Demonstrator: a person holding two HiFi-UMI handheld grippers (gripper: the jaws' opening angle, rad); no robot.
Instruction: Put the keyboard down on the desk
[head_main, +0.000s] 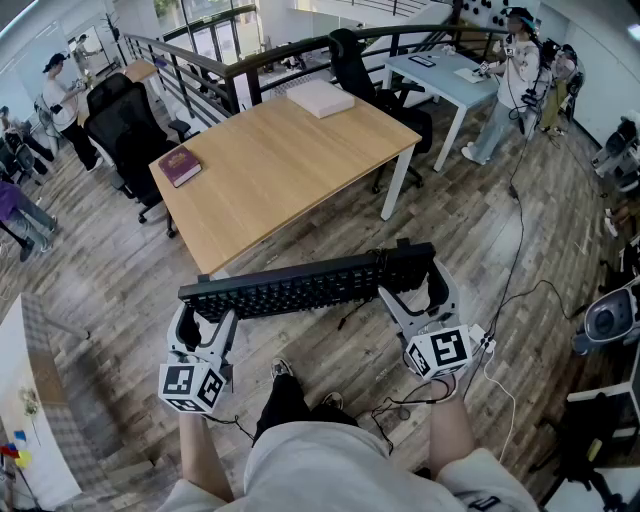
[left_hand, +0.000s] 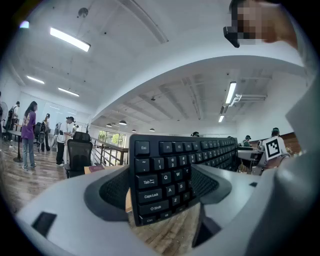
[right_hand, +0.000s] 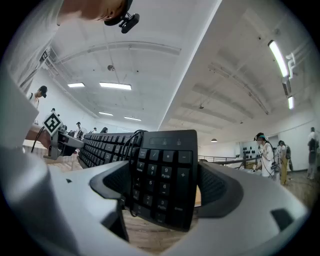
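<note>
A: Where is the keyboard sitting?

B: It is not sitting anywhere. It is hanging level over the wood floor, in front of the person's legs, just short of the desk's near edge. From the keyboard, the desk is lying at 12 o'clock.

A: What is holding it?

B: Both grippers. The left gripper is standing with its jaws spread wide and pressing on the Esc and Caps Lock end. The right gripper is doing the same at the number-pad end, jaws wide and clamping that end between them. A black cable is looping over the keys there.

A: Is anything lying on the desk?

B: A dark red book is resting near its 9 o'clock edge, and a flat white box is lying toward 1 o'clock. Black chairs are standing beside the desk at 9 o'clock.
</note>
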